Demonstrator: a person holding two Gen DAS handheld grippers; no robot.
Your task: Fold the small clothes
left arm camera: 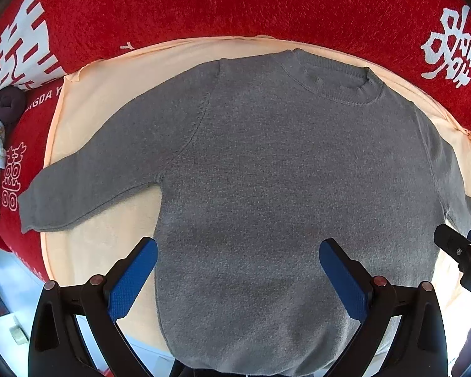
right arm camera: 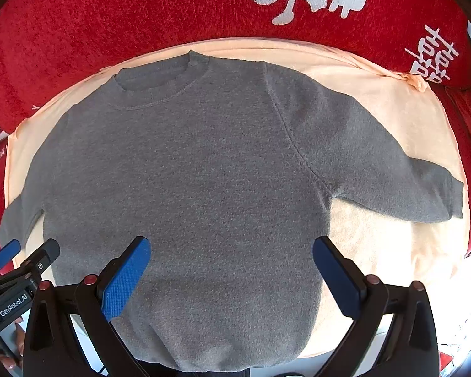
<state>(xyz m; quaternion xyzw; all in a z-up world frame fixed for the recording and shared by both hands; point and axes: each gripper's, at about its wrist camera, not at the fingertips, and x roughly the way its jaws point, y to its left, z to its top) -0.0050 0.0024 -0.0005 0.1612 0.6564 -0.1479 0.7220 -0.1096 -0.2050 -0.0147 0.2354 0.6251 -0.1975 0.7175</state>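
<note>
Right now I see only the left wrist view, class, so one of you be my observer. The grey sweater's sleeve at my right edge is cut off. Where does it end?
Observer: In the right wrist view that sleeve lies flat and angled outward. Its cuff rests on the peach cloth, close to the cloth's edge beside the red blanket.
Operator: I see only a corner of the right gripper. Is it holding anything?
Observer: No. The right gripper is wide open over the lower body of the sweater, with its pads gripping nothing.
</note>
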